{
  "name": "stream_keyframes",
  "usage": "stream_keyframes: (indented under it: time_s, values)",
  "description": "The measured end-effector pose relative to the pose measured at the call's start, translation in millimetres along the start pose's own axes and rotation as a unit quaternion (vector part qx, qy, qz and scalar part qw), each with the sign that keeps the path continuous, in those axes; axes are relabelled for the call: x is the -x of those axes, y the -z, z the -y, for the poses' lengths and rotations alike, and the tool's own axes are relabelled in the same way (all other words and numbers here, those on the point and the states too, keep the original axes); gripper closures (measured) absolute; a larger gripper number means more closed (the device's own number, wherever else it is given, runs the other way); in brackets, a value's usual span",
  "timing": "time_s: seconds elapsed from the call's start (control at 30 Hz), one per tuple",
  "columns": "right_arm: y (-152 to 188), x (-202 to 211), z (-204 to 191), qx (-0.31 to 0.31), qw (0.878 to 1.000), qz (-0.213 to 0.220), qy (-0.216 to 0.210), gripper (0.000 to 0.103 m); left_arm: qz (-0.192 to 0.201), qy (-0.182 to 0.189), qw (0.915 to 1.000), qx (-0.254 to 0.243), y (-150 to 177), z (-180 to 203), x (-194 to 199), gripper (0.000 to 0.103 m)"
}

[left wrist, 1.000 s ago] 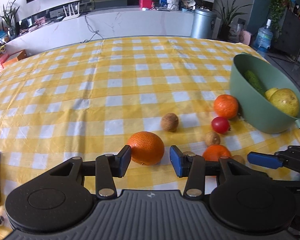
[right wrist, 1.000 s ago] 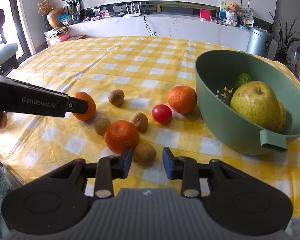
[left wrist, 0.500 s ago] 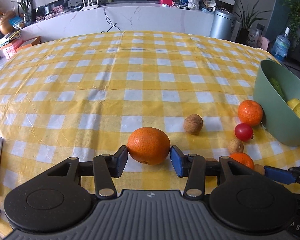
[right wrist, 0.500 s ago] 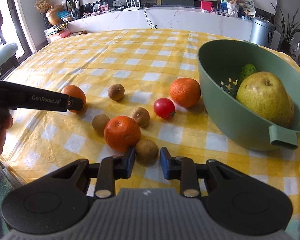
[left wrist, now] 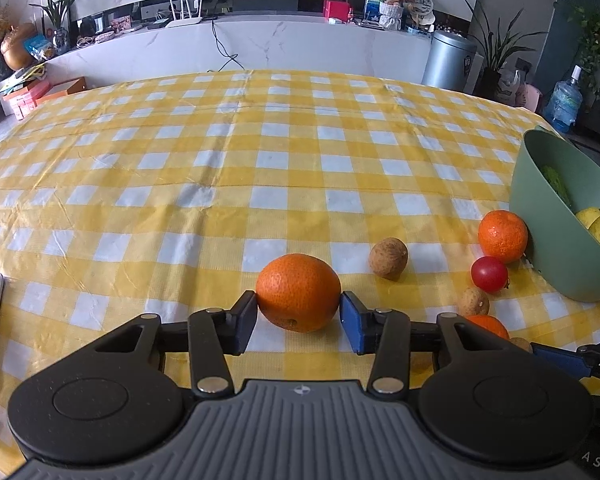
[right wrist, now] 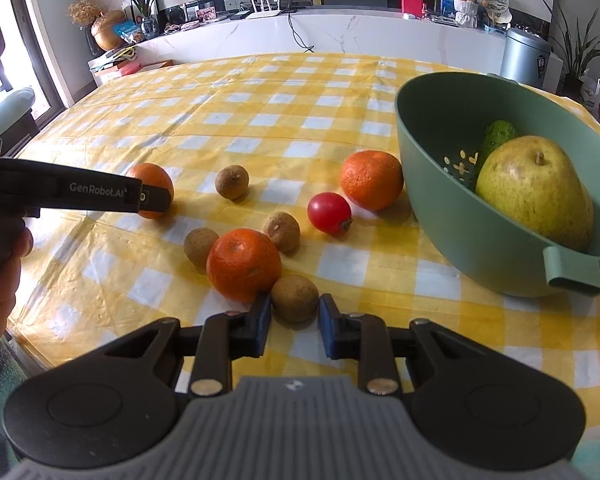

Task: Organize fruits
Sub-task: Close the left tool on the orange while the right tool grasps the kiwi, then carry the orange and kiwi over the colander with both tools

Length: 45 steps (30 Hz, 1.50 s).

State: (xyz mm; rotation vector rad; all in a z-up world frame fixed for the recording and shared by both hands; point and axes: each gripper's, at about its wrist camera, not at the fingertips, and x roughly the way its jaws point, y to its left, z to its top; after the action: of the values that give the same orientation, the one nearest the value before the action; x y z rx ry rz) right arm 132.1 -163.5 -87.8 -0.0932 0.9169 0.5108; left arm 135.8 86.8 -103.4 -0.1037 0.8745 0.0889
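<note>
2 grippers [left wrist: 298,318] [right wrist: 292,322], orange [left wrist: 298,292] stem-end down, longan [right wrist: 295,298] pinched

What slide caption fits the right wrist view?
Right gripper jaws closed on a small brown fruit beside an orange, green bowl nearby.

R hand-held gripper [right wrist: 293,322] shut on small brown fruit [right wrist: 294,298] on desk [right wrist: 260,120], touching orange [right wrist: 243,265]; green bowl [right wrist: 460,232] nearby w/ pear [right wrist: 534,190].

Pear [right wrist: 534,190] lies in the bowl [right wrist: 432,120], tomato [right wrist: 329,213] left of it
</note>
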Motion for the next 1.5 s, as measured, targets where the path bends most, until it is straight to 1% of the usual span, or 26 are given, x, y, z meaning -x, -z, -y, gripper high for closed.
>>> stream_keyframes:
  time_s: [0.3,0.67,0.87,1.1,1.17,1.3,1.4,1.5]
  values:
    - [2.6,9.7,1.6,-0.009,1.000,0.012,0.016,0.081,0.011,0.030,0.9991,0.030,0.3,-5.9,16.2,0.053]
    - [5.6,26.0,-0.7,-0.005,0.999,0.041,0.029,0.081,0.032,0.069,0.9964,0.038,-3.7,5.1,45.1,0.053]
    - [6.4,45.8,-0.3,-0.010,0.997,0.068,0.031,0.081,0.045,0.086,0.9949,0.025,-5.8,21.7,62.9,0.053]
    - [7.5,77.4,4.9,-0.011,0.994,0.099,0.038,0.081,0.052,0.120,0.9912,0.018,-11.8,41.7,77.4,0.053]
    - [7.0,85.3,8.4,-0.011,0.993,0.106,0.041,0.081,0.053,0.130,0.9900,0.010,-12.8,49.3,79.1,0.053]
    - [5.0,102.1,24.5,-0.031,0.991,0.119,0.044,0.081,0.057,0.140,0.9884,-0.013,-14.8,68.8,82.1,0.053]
    - [2.0,112.8,39.9,-0.044,0.989,0.126,0.059,0.081,0.055,0.155,0.9862,-0.023,-18.7,82.7,82.2,0.053]
    - [-1.5,119.6,55.4,-0.052,0.988,0.128,0.076,0.081,0.056,0.158,0.9851,-0.040,-22.4,97.1,81.3,0.053]
